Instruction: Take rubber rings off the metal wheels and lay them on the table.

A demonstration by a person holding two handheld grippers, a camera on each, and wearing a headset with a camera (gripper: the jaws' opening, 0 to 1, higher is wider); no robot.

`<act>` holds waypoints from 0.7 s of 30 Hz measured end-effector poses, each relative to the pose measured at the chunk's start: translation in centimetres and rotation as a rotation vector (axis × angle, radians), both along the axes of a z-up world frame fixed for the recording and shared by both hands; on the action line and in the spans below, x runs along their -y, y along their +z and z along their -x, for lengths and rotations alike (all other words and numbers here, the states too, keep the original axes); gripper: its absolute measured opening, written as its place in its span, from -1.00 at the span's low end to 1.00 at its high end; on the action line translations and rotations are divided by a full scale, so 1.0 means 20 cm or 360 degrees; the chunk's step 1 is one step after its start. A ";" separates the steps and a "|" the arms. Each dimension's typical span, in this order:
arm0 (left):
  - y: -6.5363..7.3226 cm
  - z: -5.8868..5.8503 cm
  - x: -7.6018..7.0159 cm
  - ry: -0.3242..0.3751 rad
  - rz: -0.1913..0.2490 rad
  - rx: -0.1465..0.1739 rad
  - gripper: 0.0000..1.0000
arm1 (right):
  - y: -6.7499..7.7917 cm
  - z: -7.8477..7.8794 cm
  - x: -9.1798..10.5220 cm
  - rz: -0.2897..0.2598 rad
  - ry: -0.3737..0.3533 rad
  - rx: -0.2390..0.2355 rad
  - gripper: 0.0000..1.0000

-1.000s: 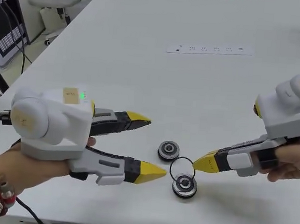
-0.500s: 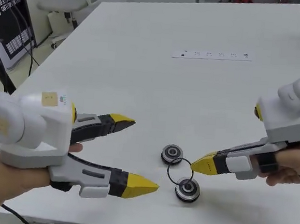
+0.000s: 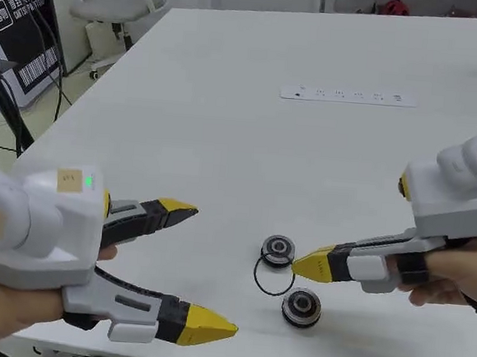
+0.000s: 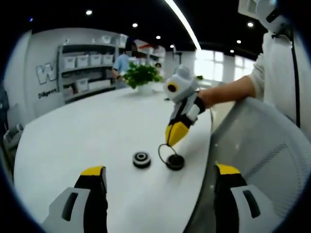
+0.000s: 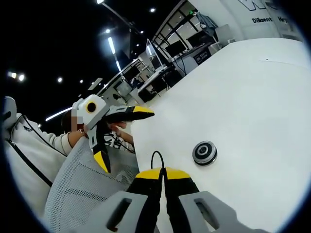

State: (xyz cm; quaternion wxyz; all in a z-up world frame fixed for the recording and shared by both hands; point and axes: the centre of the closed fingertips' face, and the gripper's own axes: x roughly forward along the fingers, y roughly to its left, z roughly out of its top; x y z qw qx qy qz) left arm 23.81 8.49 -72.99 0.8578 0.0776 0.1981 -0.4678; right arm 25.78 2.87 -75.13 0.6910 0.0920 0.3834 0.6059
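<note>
Rubber ring (image 3: 255, 277): off wheel, pinched in closed jaws of right gripper (image 3: 298, 267), between two metal wheels (image 3: 278, 249), low over table (image 3: 228, 103). Left gripper (image 3: 214, 270): jaws wide apart, empty. Step: laying ring down. Next: lower, release flat.

Counting two metal wheels on the one white table (image 3: 228, 103): far wheel (image 3: 278, 249) and near wheel (image 3: 301, 307), and one rubber ring (image 3: 255, 277) is showing off the wheels, between them. Two grippers are showing, left gripper (image 3: 215, 271) and right gripper (image 3: 298, 266), each carrying two yellow-tipped jaws, so four jaws total. Also tallying one white power strip (image 3: 347, 95), one office chair (image 3: 99, 4) past the table's corner, and, in the left gripper view, one potted plant (image 4: 142, 77) and one shelving unit (image 4: 82, 73).
</note>
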 end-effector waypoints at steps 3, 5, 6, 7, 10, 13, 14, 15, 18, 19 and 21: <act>-0.02 0.01 -0.01 0.0009 0.0011 -0.0033 0.88 | -0.02 0.00 -0.02 0.0004 -0.0018 -0.0018 -1.00; -0.02 0.01 -0.01 0.0012 0.0017 -0.0034 0.89 | -0.03 0.01 -0.03 0.0004 -0.0024 -0.0026 -1.00; -0.02 0.01 -0.01 0.0012 0.0019 -0.0038 0.89 | -0.03 0.01 -0.04 0.0007 -0.0029 -0.0026 -1.00; -0.02 0.01 -0.01 0.0010 0.0021 -0.0040 0.90 | -0.04 0.01 -0.04 0.0011 -0.0036 -0.0026 -1.00; -0.02 0.02 0.00 -0.0003 0.0017 -0.0047 0.91 | -0.07 0.01 -0.06 0.0016 -0.0057 -0.0059 -1.00; -0.04 0.03 0.01 -0.0019 0.0006 -0.0064 0.90 | -0.10 0.03 -0.09 0.0029 -0.0055 -0.0074 -1.00; -0.04 0.03 0.01 -0.0027 0.0000 -0.0069 0.90 | -0.11 0.03 -0.09 0.0038 -0.0060 -0.0072 -1.00; -0.05 0.04 0.01 -0.0032 -0.0005 -0.0069 0.90 | -0.11 0.03 -0.09 0.0044 -0.0064 -0.0072 -1.00; -0.04 0.04 0.01 -0.0032 -0.0001 -0.0066 0.91 | -0.14 0.02 -0.10 0.0063 -0.0092 -0.0050 -1.00; -0.04 0.04 0.01 -0.0031 0.0004 -0.0067 0.91 | -0.15 0.02 -0.10 0.0070 -0.0092 -0.0046 -1.00; -0.04 0.04 0.02 -0.0033 0.0010 -0.0075 0.90 | -0.18 0.02 -0.09 0.0097 -0.0084 -0.0058 -1.00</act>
